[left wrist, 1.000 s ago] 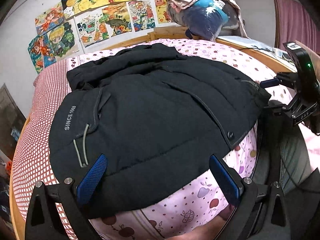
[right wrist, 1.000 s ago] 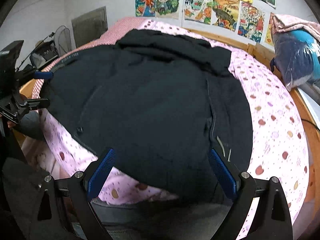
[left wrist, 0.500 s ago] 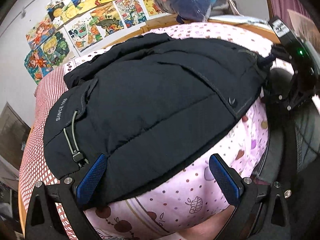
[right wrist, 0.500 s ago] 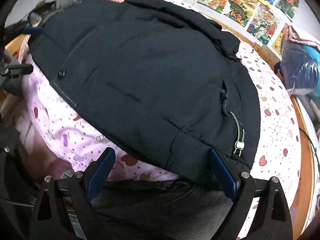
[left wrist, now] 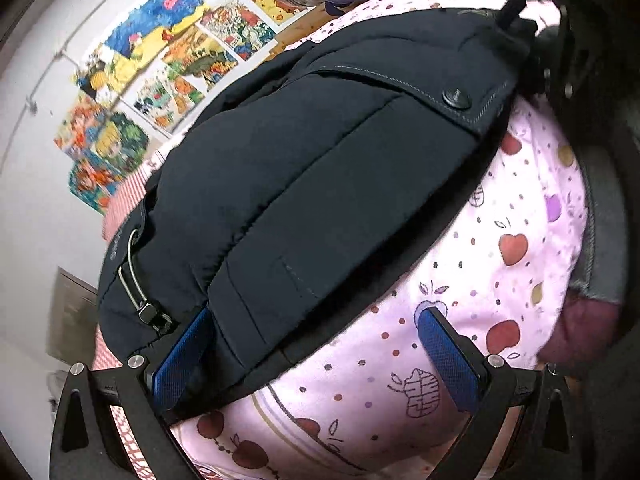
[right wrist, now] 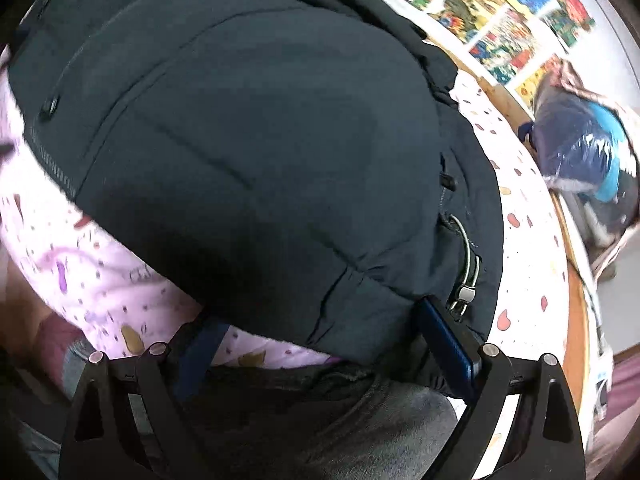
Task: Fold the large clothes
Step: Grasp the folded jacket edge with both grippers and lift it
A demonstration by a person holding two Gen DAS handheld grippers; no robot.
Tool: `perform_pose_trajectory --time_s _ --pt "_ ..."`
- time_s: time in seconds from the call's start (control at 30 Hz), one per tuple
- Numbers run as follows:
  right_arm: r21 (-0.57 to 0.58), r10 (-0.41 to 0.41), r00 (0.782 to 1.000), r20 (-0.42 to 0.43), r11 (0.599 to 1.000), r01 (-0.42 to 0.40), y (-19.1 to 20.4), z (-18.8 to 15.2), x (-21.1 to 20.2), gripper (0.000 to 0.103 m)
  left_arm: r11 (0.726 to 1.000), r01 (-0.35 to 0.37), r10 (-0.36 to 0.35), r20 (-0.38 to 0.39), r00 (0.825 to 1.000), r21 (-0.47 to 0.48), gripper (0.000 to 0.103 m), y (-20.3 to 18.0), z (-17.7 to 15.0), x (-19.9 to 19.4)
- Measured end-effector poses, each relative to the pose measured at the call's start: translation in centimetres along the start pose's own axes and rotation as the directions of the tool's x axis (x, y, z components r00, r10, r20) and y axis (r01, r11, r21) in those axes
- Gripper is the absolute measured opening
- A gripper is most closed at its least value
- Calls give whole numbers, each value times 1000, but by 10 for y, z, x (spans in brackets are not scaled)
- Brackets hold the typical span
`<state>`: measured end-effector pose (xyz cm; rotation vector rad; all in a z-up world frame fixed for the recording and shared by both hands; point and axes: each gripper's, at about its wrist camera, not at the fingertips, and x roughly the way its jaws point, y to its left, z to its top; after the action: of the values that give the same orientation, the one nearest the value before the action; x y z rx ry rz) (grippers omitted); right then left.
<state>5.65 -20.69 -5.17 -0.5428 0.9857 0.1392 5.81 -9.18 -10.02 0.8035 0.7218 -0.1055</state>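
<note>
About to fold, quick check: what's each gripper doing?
Left gripper: open over the black jacket hem, nothing held.
Right gripper: open, nothing held.

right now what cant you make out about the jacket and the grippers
- Left wrist view: jacket far side, hidden behind its own bulge.
- Right wrist view: hem under the right gripper, dark and blurred; contact unclear.
- Left wrist view: left gripper open; one finger touching the hem or not, unclear.

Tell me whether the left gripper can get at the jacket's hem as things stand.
Probably yes: the left gripper is open, the black jacket hem already lies between its fingers on the pink bedsheet, and nothing blocks it.
</note>
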Motion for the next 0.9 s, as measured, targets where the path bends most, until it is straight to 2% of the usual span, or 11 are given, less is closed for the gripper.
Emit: perform_pose_trajectory --time_s 0.17,0.27,0.37,0.43,0.5,0.63,0.73,0.9 --pt "51 32 999 27 998 -33 -8 -8 -4 92 996 -81 81 24 996 24 102 -7 0 -4" --pt "66 44 998 39 997 -47 -7 -13 -6 92 992 -120 119 38 992 23 92 -7 0 -5" --pt "74 57 997 51 995 -61 -19 -13 -1 92 988 -154 153 53 987 18 70 -3 -1 -8" --pt "81 68 996 57 994 -72 -24 -13 0 92 984 -177 177 84 981 -10 46 3 0 -14" --pt "85 76 995 61 993 -81 -30 -12 4 92 980 -193 197 108 974 -46 30 13 0 -18" --pt "84 87 993 80 992 -94 -39 -11 7 92 981 -168 182 161 970 -100 17 30 3 -27" --pt "84 101 991 91 991 -108 -44 -12 7 92 981 -129 157 203 967 -144 14 48 12 -40" --pt "53 124 985 119 990 -131 -43 -15 4 92 972 -45 99 230 968 -229 13 87 34 -52"
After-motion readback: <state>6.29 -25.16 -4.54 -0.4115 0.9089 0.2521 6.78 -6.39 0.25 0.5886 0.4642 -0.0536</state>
